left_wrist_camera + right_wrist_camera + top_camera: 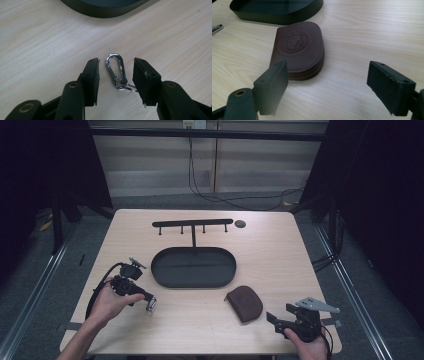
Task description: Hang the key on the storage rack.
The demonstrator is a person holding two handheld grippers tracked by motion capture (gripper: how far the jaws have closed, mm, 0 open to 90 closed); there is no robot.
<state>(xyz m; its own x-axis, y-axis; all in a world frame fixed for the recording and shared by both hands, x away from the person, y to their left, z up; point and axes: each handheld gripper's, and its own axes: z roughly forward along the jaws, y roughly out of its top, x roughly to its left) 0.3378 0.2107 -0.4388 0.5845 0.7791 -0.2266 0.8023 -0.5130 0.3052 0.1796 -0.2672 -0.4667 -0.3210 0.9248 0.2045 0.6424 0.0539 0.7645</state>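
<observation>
- Our left gripper (115, 75) sits low over the table (37, 37), its jaws a narrow gap apart and straddling the carabiner (115, 67); neither pad touches the metal yet.
- The carabiner lies flat on the bare wood just in front of the near rim of the oval tray (105, 11), with a small split ring (128, 87) threaded through its eye at the end nearest us.
- We judge it light, stiff and slick: polished metal that will not give under the pads, and could skate or pivot on the smooth wood if one pad lands first.
- The best hold looks like the two long straight sides, pads square across them, low enough to catch the thin body; the ring end is loose and would swing.
- From the high view, the left gripper (150, 304) sits left of the tray (160, 270), which carries a hook rack (192, 223) behind it.
- Our right gripper (327, 87) rests near the table's front right corner, jaws wide apart and holding nothing, with the brown zip pouch (298, 48) lying flat just ahead of it.
</observation>
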